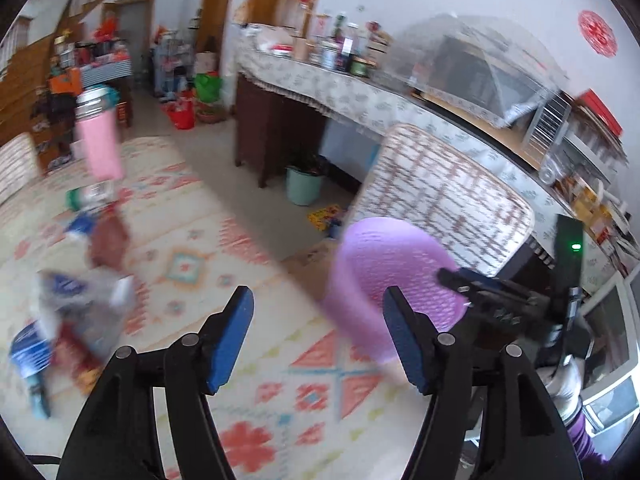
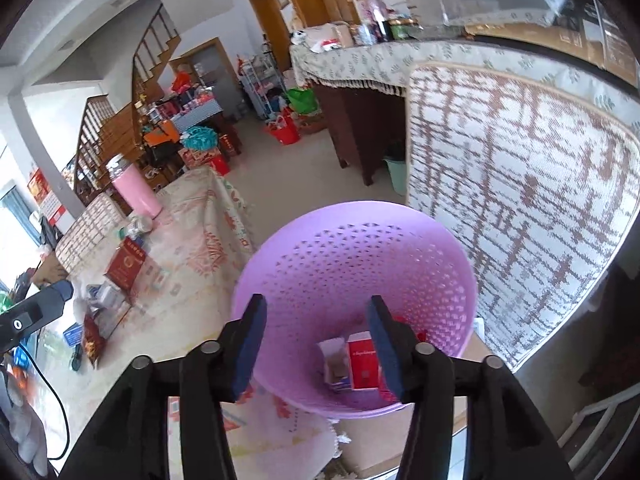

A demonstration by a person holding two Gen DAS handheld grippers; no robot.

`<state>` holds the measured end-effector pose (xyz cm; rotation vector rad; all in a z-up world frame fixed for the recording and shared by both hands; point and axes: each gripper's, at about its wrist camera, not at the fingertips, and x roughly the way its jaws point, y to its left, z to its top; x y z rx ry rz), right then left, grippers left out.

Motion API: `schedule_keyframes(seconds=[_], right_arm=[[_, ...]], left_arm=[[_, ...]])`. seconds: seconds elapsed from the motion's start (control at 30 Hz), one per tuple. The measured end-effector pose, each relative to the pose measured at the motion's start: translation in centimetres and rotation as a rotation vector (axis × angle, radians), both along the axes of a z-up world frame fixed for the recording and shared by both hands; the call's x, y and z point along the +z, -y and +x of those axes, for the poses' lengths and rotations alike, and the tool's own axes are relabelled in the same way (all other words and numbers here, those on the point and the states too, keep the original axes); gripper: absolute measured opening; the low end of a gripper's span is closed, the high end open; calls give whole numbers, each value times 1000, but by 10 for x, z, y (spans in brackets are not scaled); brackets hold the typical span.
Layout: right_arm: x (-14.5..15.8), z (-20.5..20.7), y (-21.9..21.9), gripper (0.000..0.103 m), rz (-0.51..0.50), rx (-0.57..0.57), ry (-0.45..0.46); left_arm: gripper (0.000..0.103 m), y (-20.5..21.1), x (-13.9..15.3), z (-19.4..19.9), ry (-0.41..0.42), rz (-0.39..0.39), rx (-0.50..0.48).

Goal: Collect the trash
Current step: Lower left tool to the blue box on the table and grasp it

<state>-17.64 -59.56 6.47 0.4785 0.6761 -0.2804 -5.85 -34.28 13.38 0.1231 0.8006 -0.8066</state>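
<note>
Patterned tablecloth [image 2: 192,280], perforated purple basket [image 2: 420,248], red box [image 2: 362,364] inside

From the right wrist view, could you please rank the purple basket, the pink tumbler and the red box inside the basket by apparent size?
1. purple basket, much the largest.
2. pink tumbler.
3. red box.
The last two look close; the tumbler stands farther away, so their order is unsure.

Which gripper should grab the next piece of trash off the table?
Left, probably. The left gripper is open over the tablecloth with the wrappers just off to its left. The right gripper is open too, but it hangs over the purple basket, away from the pile.
</note>
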Motion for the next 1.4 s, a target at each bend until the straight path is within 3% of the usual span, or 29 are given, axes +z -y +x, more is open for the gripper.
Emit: schedule_keyframes(seconds=[0.33, 0.53, 0.73, 1.0, 1.27, 1.4], right_arm=[[9, 18, -74, 68, -28, 122, 1], [-2, 32, -120, 68, -28, 196, -32], [-14, 48, -147, 68, -19, 240, -68], [-28, 75, -171, 68, 14, 293, -98], [-38, 82, -182, 68, 33, 322, -115], [-41, 81, -183, 68, 50, 331, -120]], left_arm=[[71, -170, -21, 68, -21, 39, 348], [71, -224, -42, 127, -65, 40, 432], [72, -254, -68, 183, -164, -22, 456], [72, -248, -96, 208, -322, -97, 363], [72, -226, -96, 158, -376, -83, 115], [72, -218, -85, 123, -321, -39, 30]])
